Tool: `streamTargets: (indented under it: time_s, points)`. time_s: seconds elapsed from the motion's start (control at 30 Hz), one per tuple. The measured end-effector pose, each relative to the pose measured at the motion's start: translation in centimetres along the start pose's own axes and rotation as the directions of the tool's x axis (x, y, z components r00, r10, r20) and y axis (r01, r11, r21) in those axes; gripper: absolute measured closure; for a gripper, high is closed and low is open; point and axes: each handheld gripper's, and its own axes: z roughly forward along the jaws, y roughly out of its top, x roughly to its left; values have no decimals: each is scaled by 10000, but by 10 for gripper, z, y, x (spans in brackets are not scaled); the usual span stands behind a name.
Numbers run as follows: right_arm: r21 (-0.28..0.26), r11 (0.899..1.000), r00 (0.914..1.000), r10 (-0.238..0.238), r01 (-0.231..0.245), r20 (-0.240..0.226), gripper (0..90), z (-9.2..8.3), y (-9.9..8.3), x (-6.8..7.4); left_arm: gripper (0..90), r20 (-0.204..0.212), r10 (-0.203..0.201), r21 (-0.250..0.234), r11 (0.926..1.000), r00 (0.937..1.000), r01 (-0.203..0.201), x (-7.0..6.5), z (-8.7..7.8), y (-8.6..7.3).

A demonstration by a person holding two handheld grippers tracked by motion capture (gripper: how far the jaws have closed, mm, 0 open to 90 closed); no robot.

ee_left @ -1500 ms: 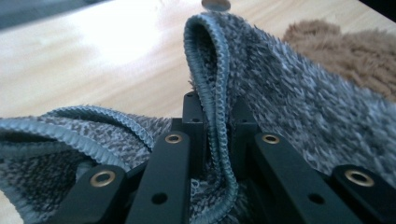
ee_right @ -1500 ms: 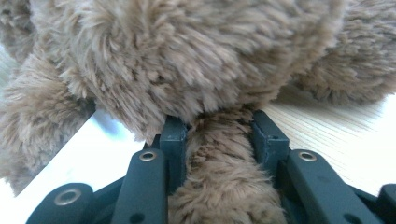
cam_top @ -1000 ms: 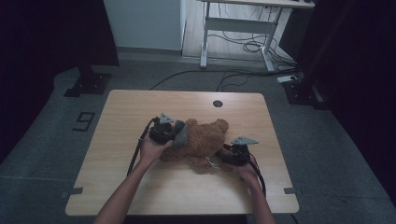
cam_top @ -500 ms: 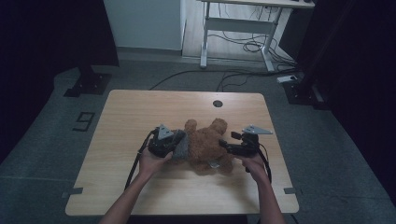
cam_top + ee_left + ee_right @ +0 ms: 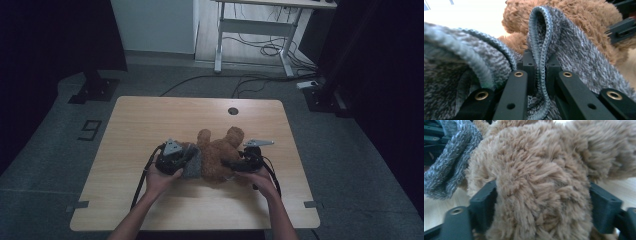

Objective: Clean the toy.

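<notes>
Bear (image 5: pixel 218 159) slid nearer since earlier, mid tabletop (image 5: pixel 150 117). Left tongs (image 5: pixel 539 65) clamped on its grey sweater (image 5: pixel 574 55); right tongs (image 5: pixel 542 202), just narrowing, wide around a fuzzy limb. Dim room, cables on floor (image 5: pixel 265 50).

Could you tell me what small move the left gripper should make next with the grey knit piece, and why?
Probably draw the left gripper, shut on the ribbed hem of the grey knit piece, a little further over the teddy bear. The knit covers just one side of the bear, while the right gripper straddles a plush limb, steadying it.
</notes>
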Motion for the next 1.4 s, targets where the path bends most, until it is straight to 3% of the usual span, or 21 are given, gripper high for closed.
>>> streamTargets:
  time_s: [0.13,0.27,0.47,0.63,0.8,0.97,1.2,1.4]
  points:
    - [-188,9997,9998,-180,182,92,369,-2,-12,8,825,186,-69,-169,9998,9998,72,-5,-6,-8]
    - [-709,9971,9983,-253,290,533,458,-4,-23,16,825,221,5,-288,9996,9998,1,-10,-9,-14]
    - [-994,9931,9922,-504,618,1138,550,-2,-21,18,825,-149,160,-532,9984,9998,-167,-10,0,-10]
    - [-1288,9864,9777,-757,1022,1959,606,6,-9,11,824,-723,449,-674,9965,9964,-498,-3,18,5]
    - [-1647,9809,9631,-570,1031,2630,638,16,8,-8,824,-958,191,-761,9968,9952,-264,9,40,24]
    - [-1940,9761,9501,-335,977,3103,648,24,19,-25,823,-1210,202,-693,9972,9925,-287,13,54,37]
    - [-1949,9705,9542,-817,1419,2878,649,17,10,-20,818,-803,127,-611,9980,9967,-177,9,40,44]
    - [-1956,9631,9547,-1288,1849,2682,650,8,-4,-9,813,-404,398,-608,9973,9984,-422,-11,43,68]
